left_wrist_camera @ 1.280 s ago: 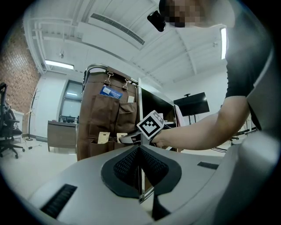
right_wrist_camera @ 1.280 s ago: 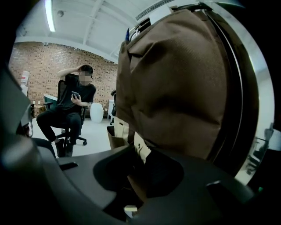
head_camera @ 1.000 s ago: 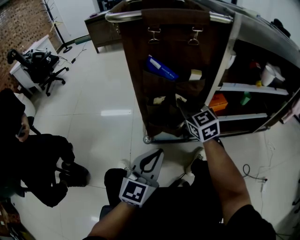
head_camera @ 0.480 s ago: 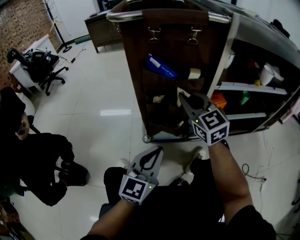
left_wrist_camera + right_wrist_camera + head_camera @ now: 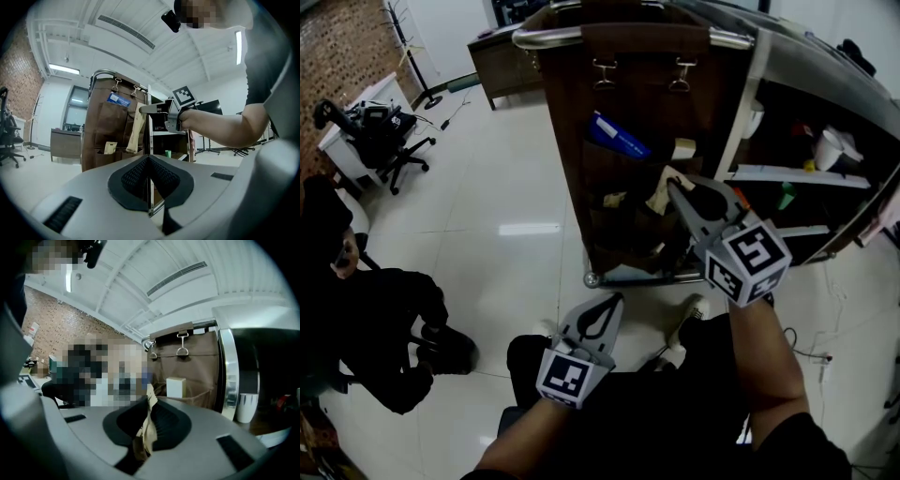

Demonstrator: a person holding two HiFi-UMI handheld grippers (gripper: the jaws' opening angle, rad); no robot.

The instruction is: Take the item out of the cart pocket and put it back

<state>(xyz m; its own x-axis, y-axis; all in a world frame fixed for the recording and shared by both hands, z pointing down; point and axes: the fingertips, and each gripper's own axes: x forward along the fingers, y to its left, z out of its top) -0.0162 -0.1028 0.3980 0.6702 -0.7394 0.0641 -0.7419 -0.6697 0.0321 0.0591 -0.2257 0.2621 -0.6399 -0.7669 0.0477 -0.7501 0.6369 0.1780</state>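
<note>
A brown fabric organizer (image 5: 628, 112) hangs by two clips from the cart's handle bar. My right gripper (image 5: 673, 187) is in front of its lower pockets (image 5: 619, 220), shut on a tan paper packet (image 5: 660, 193). The packet hangs clear of the pocket in the left gripper view (image 5: 134, 133). In the right gripper view the crumpled packet (image 5: 147, 427) is pinched between the dark pads. My left gripper (image 5: 598, 321) is low, above my lap, with its jaws together (image 5: 148, 185) and nothing in them. A blue packet (image 5: 621, 137) and a white box (image 5: 683, 148) sit in the upper pockets.
The cart's shelves (image 5: 797, 176) on the right hold a white cup (image 5: 828, 150) and a green item (image 5: 787, 197). A person in black (image 5: 375, 319) sits at the left, with an office chair (image 5: 389, 136) behind. A cable (image 5: 806, 352) lies on the glossy floor.
My right gripper has risen and drawn back to the right, lifting the tan packet up out of the lower pocket. The left gripper has stayed where it was.
</note>
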